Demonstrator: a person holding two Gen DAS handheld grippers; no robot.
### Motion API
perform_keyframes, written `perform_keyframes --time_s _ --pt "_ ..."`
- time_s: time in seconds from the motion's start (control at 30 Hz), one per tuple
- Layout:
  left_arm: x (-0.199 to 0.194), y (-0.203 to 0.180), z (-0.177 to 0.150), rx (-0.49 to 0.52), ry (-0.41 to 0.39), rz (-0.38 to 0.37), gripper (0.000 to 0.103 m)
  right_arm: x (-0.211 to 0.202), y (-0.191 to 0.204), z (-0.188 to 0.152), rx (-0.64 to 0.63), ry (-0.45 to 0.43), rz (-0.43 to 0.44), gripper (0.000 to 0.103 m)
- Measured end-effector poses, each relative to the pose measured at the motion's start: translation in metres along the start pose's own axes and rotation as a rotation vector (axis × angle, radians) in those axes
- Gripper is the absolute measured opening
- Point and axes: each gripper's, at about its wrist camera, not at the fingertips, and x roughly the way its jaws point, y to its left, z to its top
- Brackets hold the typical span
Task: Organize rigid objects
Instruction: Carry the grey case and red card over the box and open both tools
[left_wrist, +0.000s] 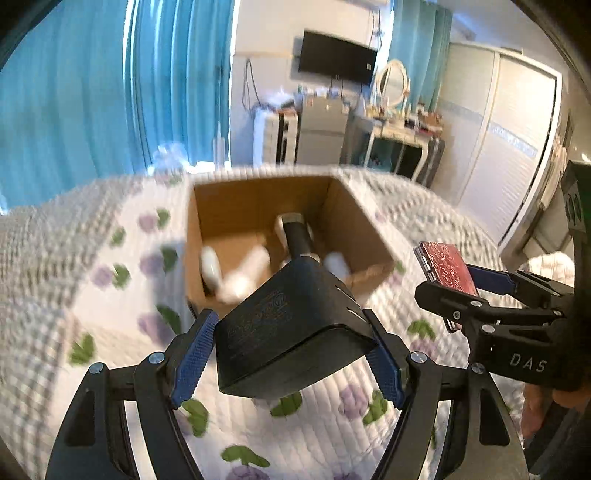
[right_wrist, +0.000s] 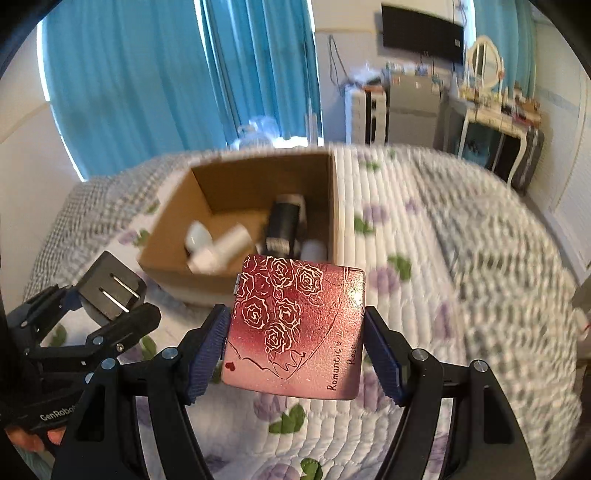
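Cardboard box (left_wrist: 236, 206), frame centre, holds blurred white items and a dark cylinder. Left gripper (left_wrist: 291, 354) pinches black wedge-shaped object (left_wrist: 288, 332) at lower centre. Right gripper (right_wrist: 295, 354) pinches rose-patterned case (right_wrist: 295, 328), lower centre.

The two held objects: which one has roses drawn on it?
The flat pink-red square case in the right tool has the roses. The left tool holds a plain black box.
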Motion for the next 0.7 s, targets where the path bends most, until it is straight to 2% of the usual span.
perform_keyframes --time_s 0.17,0.37,0.57,0.7 --pt "-0.04 0.0 0.03 -0.001 -0.056 -0.001 0.078 -0.042 0.017 0.026 -0.033 -0.07 -0.02 0.072" --pt "-0.067 0.0 0.04 -0.02 -0.048 0.001 0.078 -0.085 0.036 0.029 -0.048 -0.101 -0.024 0.072" --pt "-0.038 0.002 0.051 -0.013 -0.004 0.026 0.078 -0.077 0.04 0.038 -0.07 -0.09 -0.037 0.072" --pt "0.007 0.009 0.063 0.001 0.027 0.041 0.078 -0.041 0.038 0.059 -0.071 -0.072 -0.031 0.072"
